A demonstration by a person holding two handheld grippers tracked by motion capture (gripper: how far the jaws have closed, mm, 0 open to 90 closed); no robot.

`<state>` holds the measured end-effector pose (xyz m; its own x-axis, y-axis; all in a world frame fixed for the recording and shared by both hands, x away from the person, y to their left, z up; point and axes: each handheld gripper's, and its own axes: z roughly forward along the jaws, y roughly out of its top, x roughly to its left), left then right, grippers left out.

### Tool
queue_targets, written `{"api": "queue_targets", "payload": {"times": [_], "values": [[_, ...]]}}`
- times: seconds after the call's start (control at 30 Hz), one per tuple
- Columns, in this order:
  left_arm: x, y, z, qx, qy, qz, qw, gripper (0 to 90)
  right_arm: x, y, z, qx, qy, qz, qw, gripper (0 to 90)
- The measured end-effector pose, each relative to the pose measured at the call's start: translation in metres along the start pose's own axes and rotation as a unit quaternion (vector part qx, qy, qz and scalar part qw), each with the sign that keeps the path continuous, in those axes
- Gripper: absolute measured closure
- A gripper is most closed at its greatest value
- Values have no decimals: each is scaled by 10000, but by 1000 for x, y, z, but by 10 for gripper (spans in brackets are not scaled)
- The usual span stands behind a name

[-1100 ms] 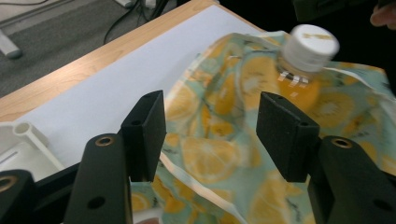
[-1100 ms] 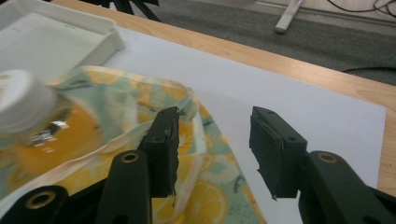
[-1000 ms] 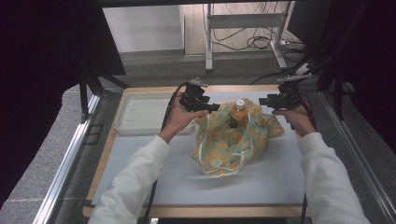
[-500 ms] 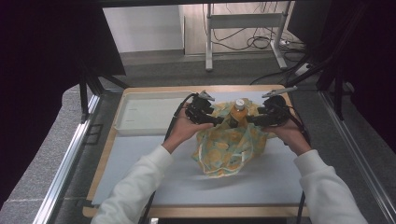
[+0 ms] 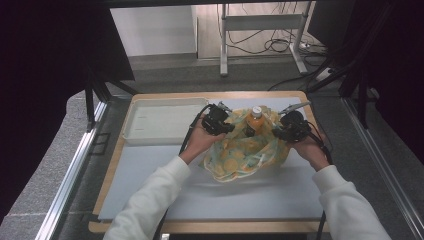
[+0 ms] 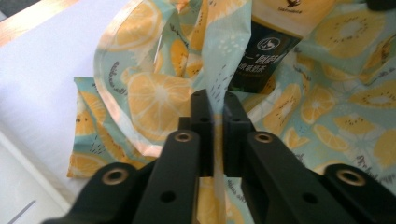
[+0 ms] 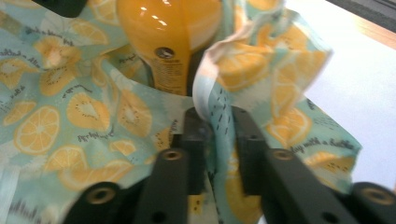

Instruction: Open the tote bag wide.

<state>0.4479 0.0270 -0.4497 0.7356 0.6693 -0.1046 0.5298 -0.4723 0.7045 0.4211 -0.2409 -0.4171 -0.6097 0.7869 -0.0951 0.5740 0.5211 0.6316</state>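
Cloth: mint-green cloth (image 5: 247, 152) printed with orange and lemon slices, bunched around the bottle on the far half of the mat, nearer its right edge than its left.
Bottle: orange-juice bottle (image 5: 255, 120) with a white cap, upright in the middle of the cloth; the fabric rises against its lower body on both sides.
Left gripper: left gripper (image 6: 215, 114) has just been closing, and its jaws now pinch a fold of the cloth left of the bottle, fabric showing in the narrow slot between them.
Right gripper: right gripper (image 7: 218, 128) has just been closing too; its jaws clamp a raised flap of the cloth right of the bottle.
Hands: the left hand (image 5: 200, 142) and the right hand (image 5: 311, 149) come in from the near edge in white sleeves, one on each side of the cloth.
Surface: pale grey mat (image 5: 150, 175) covering most of a wooden table (image 5: 107, 175) whose light wood shows as a border along the edges.
Tray: shallow white tray (image 5: 131, 132), at the far-left corner of the table, just beside the left gripper.
Room: grey floor (image 5: 165, 67) beyond the far edge, a white wall panel (image 5: 150, 30), a metal stand (image 5: 260, 25) with a tangle of cables (image 5: 280, 47) at its feet, and dark drapes (image 5: 45, 60) at both sides.
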Motion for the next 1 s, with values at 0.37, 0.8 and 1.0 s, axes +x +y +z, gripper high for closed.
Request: {"api": "queue_targets", "payload": {"times": [0.37,0.8,1.0], "values": [[18,-1,0,-89,138,-317,9994,895,-31,-12,-7,-75,-312,262,9991,863],[32,-2,32,91,122,-750,9971,882,-69,-31,29,155,-544,681,9961,866],[33,-9,43,217,103,-764,9968,875,-80,-40,46,188,-511,842,9950,866]]}}
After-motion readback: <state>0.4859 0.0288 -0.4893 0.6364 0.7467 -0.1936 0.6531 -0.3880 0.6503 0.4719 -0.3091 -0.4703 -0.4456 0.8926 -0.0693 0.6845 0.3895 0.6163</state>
